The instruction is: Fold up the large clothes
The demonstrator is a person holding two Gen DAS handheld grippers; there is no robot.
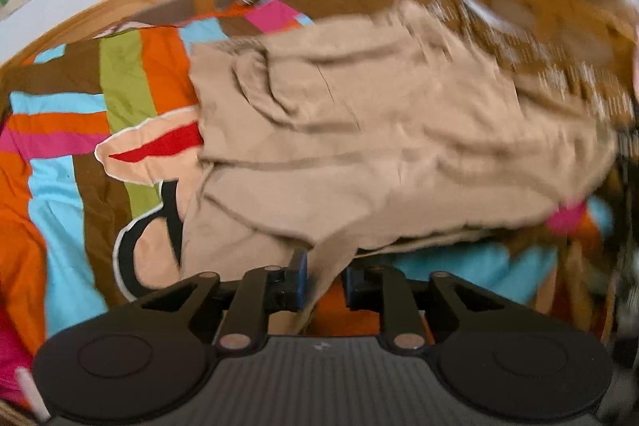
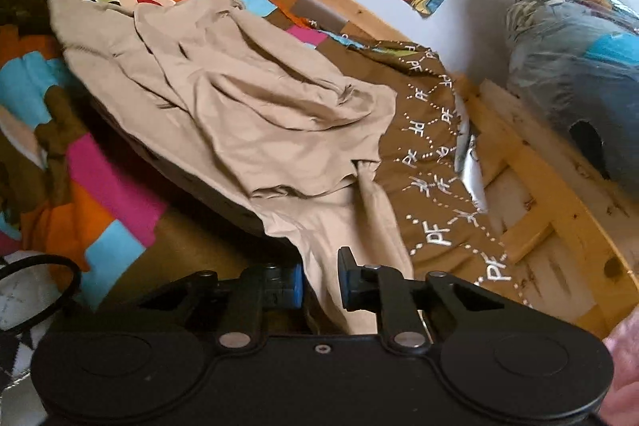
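Plainly, both tongs are clamped on the tan garment (image 1: 379,130): the left tongs (image 1: 322,280) pinch a gathered strip of its near edge, the right tongs (image 2: 319,284) another bunched fold. It lies crumpled across the striped bedspread (image 1: 60,154) on the bed, partly lifted. Each grip looks thin, so a hard pull could slip the cloth free or drag the bedspread along. Motion blur smears the left view, and I cannot tell sleeves from hem.
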